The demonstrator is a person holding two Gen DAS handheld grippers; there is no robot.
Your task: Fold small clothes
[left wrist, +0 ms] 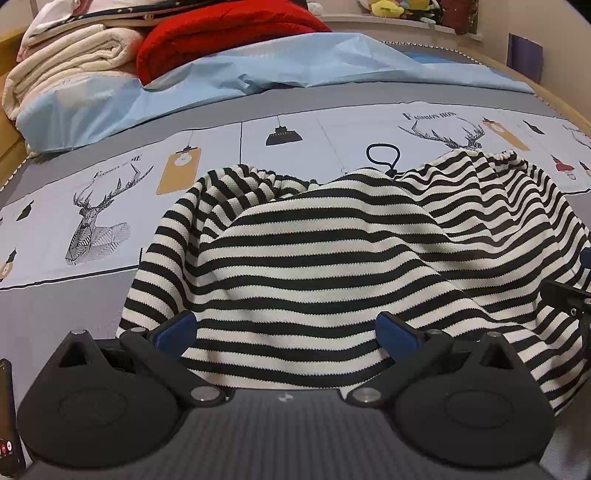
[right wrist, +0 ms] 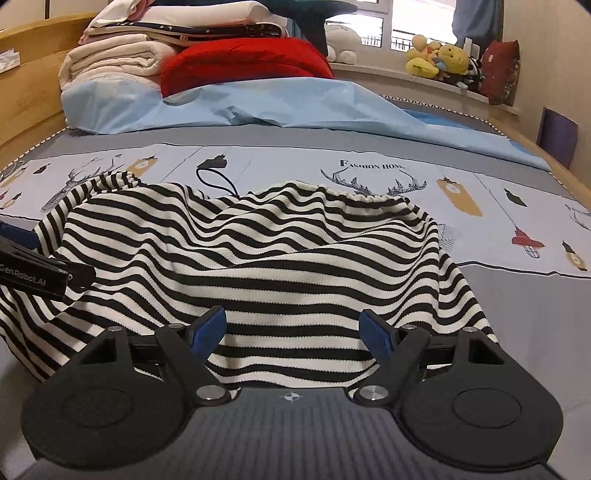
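Observation:
A black-and-white striped garment [left wrist: 314,258] lies rumpled on the printed bedsheet [left wrist: 92,295]. Its gathered elastic edge [right wrist: 369,199] is on the far side, with a dark drawstring loop [left wrist: 384,155] beyond it. My left gripper [left wrist: 286,330] is open, and the garment's near hem lies slack between its blue pads [left wrist: 181,328]. My right gripper [right wrist: 293,330] is also open over the near hem of the same garment [right wrist: 258,258], toward its right part. Neither set of pads presses the cloth. The left gripper's body [right wrist: 33,273] shows at the left edge of the right wrist view.
A crumpled light-blue sheet [left wrist: 258,66], a red quilt [left wrist: 221,33] and cream folded blankets [left wrist: 66,62] are piled at the far end. The wooden bed frame [right wrist: 26,92] runs along the left. Plush toys [right wrist: 439,59] sit on the windowsill. A phone [left wrist: 7,417] is at lower left.

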